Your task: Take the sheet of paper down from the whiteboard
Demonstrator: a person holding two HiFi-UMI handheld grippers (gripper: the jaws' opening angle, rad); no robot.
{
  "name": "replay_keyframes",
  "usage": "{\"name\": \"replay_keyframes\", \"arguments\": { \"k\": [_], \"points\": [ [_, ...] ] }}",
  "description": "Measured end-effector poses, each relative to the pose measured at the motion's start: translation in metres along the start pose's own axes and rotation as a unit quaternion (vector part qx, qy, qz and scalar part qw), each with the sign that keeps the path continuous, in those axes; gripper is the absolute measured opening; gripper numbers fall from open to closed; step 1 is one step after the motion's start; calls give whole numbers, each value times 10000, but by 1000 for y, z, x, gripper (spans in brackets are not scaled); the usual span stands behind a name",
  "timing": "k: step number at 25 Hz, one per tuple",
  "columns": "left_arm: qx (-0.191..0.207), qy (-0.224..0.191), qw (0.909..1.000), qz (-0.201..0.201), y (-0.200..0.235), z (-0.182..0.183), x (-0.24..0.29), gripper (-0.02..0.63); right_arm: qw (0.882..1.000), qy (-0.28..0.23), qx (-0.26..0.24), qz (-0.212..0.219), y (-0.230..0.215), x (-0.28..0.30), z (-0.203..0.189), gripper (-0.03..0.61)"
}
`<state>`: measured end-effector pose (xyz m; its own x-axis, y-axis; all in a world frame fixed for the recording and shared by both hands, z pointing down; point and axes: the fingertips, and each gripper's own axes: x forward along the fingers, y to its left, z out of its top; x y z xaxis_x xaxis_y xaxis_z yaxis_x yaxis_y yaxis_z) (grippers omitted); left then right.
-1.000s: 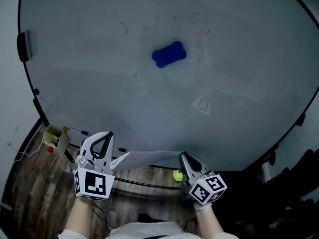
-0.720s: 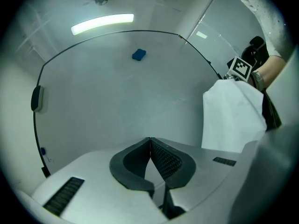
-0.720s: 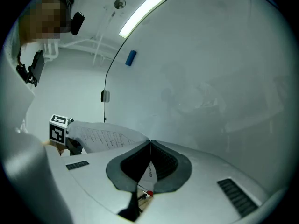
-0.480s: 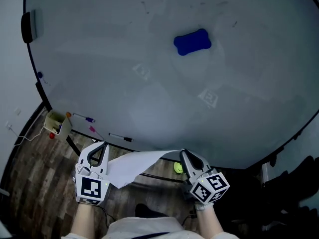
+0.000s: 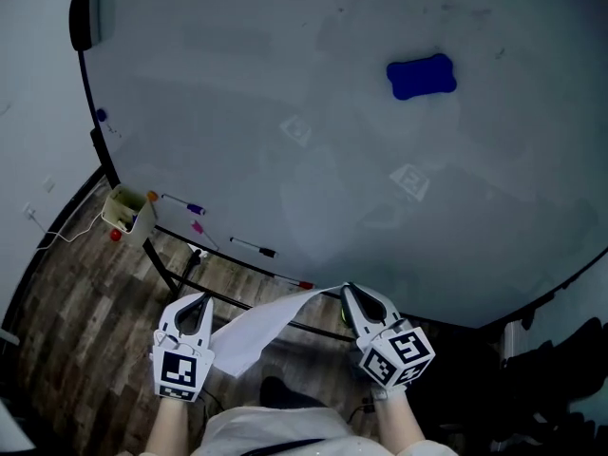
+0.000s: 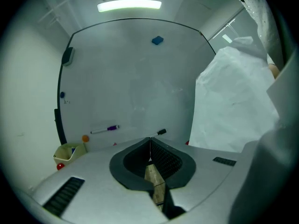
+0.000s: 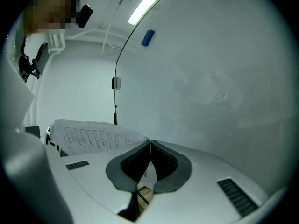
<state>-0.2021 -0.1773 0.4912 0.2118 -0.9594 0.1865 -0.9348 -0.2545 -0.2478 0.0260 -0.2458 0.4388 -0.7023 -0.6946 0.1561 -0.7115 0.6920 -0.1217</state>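
White printed paper sheet point(image 5: 258, 329): off grey whiteboard point(image 5: 237, 93). Left gripper point(image 5: 202, 299) & right gripper point(image 5: 348, 293) each pinched shut on an edge, prob. to avoid creasing.

Office or meeting-room type space. Cues were a big whiteboard point(image 5: 285, 112) with a blue eraser point(image 5: 421, 77) stuck on it, markers point(image 5: 193, 207) along its ledge, a beige pen pot point(image 5: 126, 212) at the end, a wood-plank floor point(image 5: 66, 302) and a fluorescent ceiling strip point(image 6: 129, 5).

The whiteboard point(image 5: 285, 93) bears a blue bone-shaped magnet point(image 5: 421, 77) and a black eraser point(image 5: 84, 19); marker pens point(image 5: 255, 247) lie on its ledge point(image 5: 217, 236).
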Motion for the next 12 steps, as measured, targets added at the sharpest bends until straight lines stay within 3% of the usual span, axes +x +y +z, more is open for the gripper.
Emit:
{"name": "replay_keyframes", "arguments": {
  "k": [7, 12],
  "points": [
    [-368, 288, 9982, 369, 15, -33, -37, 15, 9983, 370, -20, 459, 31, 33, -30, 18],
    [-581, 467, 9927, 945, 41, -53, -67, 15, 9946, 613, -84, 833, 55, 59, -47, 18]
  ]
}}
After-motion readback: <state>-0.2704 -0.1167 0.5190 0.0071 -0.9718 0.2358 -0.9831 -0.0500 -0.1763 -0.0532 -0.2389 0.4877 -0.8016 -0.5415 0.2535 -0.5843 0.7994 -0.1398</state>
